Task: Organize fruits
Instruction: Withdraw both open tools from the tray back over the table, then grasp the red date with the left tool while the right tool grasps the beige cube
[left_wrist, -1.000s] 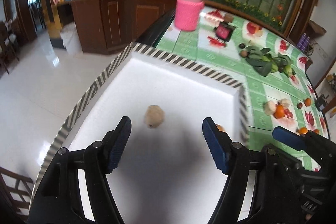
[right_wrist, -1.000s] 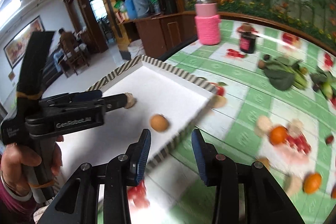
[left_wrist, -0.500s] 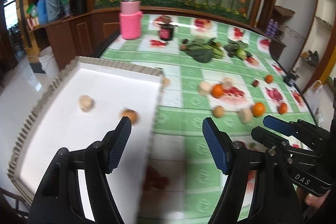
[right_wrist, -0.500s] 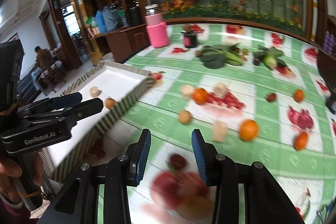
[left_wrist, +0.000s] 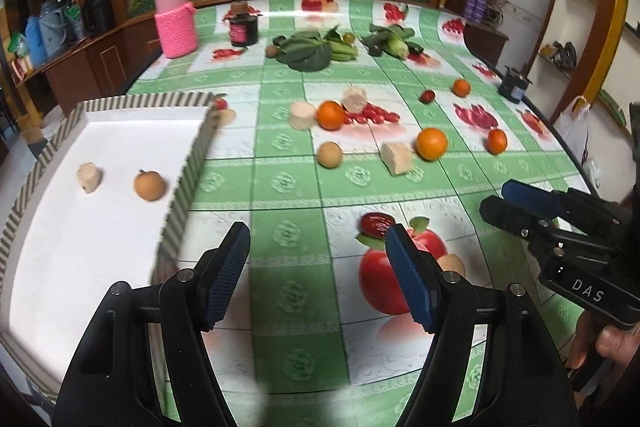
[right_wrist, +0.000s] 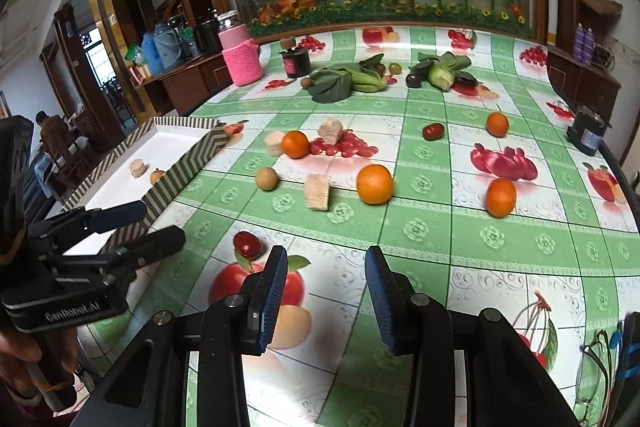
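Observation:
A white tray with a striped rim [left_wrist: 188,171] [right_wrist: 188,163] lies at the table's left and holds a beige chunk [left_wrist: 89,177] and a brown round fruit [left_wrist: 149,185]. Loose on the green tablecloth are several oranges [right_wrist: 374,184] [left_wrist: 431,143], a brown fruit [left_wrist: 329,154] [right_wrist: 266,178], beige chunks [right_wrist: 318,191] [left_wrist: 396,157] and a dark red fruit [right_wrist: 245,243] [left_wrist: 376,221]. My left gripper [left_wrist: 318,279] is open and empty above the cloth, just right of the tray. My right gripper [right_wrist: 326,301] is open and empty near the front edge.
A pink knitted jar [left_wrist: 176,23], a dark jar [left_wrist: 243,29] and leafy greens [left_wrist: 312,49] [right_wrist: 340,79] stand at the back. A small dark container [right_wrist: 586,131] sits at the right edge. Glasses [right_wrist: 592,371] lie at the front right. Printed fruit pictures cover the cloth.
Both grippers have swung right, away from the tray, and pulled back toward the table's front. The loose fruits on the cloth have come into view. Both stay open and empty.

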Demonstrator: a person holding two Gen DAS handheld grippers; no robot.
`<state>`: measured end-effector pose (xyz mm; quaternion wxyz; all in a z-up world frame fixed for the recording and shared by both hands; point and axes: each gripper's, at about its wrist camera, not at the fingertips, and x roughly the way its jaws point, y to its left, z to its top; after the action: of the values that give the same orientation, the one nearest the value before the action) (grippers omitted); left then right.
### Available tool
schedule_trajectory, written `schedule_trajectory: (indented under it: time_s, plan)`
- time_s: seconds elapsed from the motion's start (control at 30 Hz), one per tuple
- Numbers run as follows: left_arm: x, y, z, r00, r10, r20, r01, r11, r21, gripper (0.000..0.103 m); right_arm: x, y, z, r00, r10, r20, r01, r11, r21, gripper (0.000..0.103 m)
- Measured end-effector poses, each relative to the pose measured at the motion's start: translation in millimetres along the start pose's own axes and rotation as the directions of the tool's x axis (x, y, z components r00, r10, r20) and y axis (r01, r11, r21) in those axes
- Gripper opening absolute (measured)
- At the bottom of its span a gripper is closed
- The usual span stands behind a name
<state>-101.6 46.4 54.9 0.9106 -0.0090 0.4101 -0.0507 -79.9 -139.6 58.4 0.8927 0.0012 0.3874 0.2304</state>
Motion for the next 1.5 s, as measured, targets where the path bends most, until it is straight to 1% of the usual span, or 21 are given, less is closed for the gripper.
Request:
schedule_trajectory:
  time_s: [0.27, 0.33, 0.53, 0.57, 0.63, 0.67, 0.73, 0.8, 0.83, 0.87, 1.07, 1.2, 1.3, 1.4, 1.5]
  plan:
    - [25.0, -19.3, 0.5, 0.998, -0.033, -0.056, 0.036, 0.997, 0.063, 0.071, 4.2, -5.9, 0.5, 1.000, 0.004, -0.007, -0.003, 1.000, 0.016, 0.039]
    - [32.9, -22.6, 1.6, 0.996, -0.043, -0.074, 0.048, 0.996, 0.071, 0.071, 5.0, -7.6, 1.7, 1.000, 0.010, -0.003, -0.010, 1.000, 0.020, 0.039]
    - [51.6, -28.6, 4.0, 0.992, -0.077, -0.097, 0.085, 0.993, 0.081, 0.071, 12.2, -9.0, 3.3, 1.000, 0.019, -0.013, -0.019, 0.999, 0.029, 0.039]
    - [53.6, -28.7, 4.4, 0.992, -0.078, -0.104, 0.086, 0.993, 0.082, 0.069, 14.1, -9.2, 3.4, 1.000, 0.020, -0.017, -0.020, 0.999, 0.031, 0.039]
    - [57.8, -29.3, 5.3, 0.987, -0.104, -0.120, 0.113, 0.991, 0.076, 0.061, 17.3, -9.9, 3.7, 0.999, 0.024, -0.022, -0.023, 0.999, 0.035, 0.039]
    - [58.6, -29.3, 5.9, 0.986, -0.107, -0.124, 0.117, 0.990, 0.075, 0.055, 18.9, -10.3, 4.1, 0.999, 0.026, -0.023, -0.025, 0.999, 0.038, 0.039]
    - [60.1, -30.3, 7.1, 0.985, -0.114, -0.131, 0.125, 0.989, 0.078, 0.048, 21.8, -10.7, 5.4, 0.999, 0.034, -0.025, -0.033, 0.999, 0.039, 0.039]
    - [62.2, -30.0, 7.9, 0.983, -0.116, -0.144, 0.128, 0.989, 0.076, 0.032, 25.2, -9.8, 6.6, 0.999, 0.044, -0.027, -0.043, 0.998, 0.040, 0.039]
    - [62.9, -29.5, 8.4, 0.982, -0.118, -0.149, 0.130, 0.989, 0.074, 0.028, 27.5, -9.3, 7.4, 0.998, 0.050, -0.029, -0.049, 0.998, 0.042, 0.039]
    - [63.5, -29.3, 9.3, 0.981, -0.121, -0.151, 0.133, 0.989, 0.072, 0.027, 30.0, -8.9, 8.2, 0.998, 0.054, -0.033, -0.053, 0.998, 0.043, 0.039]
    - [60.6, -23.1, 8.7, 0.980, -0.139, -0.145, 0.149, 0.987, 0.057, 0.027, 45.0, -7.4, 12.9, 0.996, 0.064, -0.069, -0.062, 0.997, 0.044, 0.039]
    - [49.8, -13.3, 8.4, 0.986, -0.115, -0.123, 0.122, 0.991, 0.058, 0.027, 58.7, -3.1, 21.2, 0.991, 0.097, -0.090, -0.094, 0.995, 0.039, 0.039]
    - [39.5, -2.9, 10.1, 0.989, -0.109, -0.101, 0.115, 0.992, 0.046, 0.027, 75.2, -1.2, 30.4, 0.991, 0.078, -0.111, -0.075, 0.997, 0.035, 0.039]
    - [32.6, 4.4, 12.3, 0.993, -0.087, -0.075, 0.091, 0.995, 0.047, 0.027, 88.2, 0.5, 38.2, 0.990, 0.073, -0.123, -0.070, 0.997, 0.027, 0.039]
    - [28.8, 8.9, 12.6, 0.995, -0.076, -0.063, 0.079, 0.996, 0.049, 0.027, 101.7, 2.3, 45.2, 0.990, 0.034, -0.135, -0.034, 0.999, 0.004, 0.039]
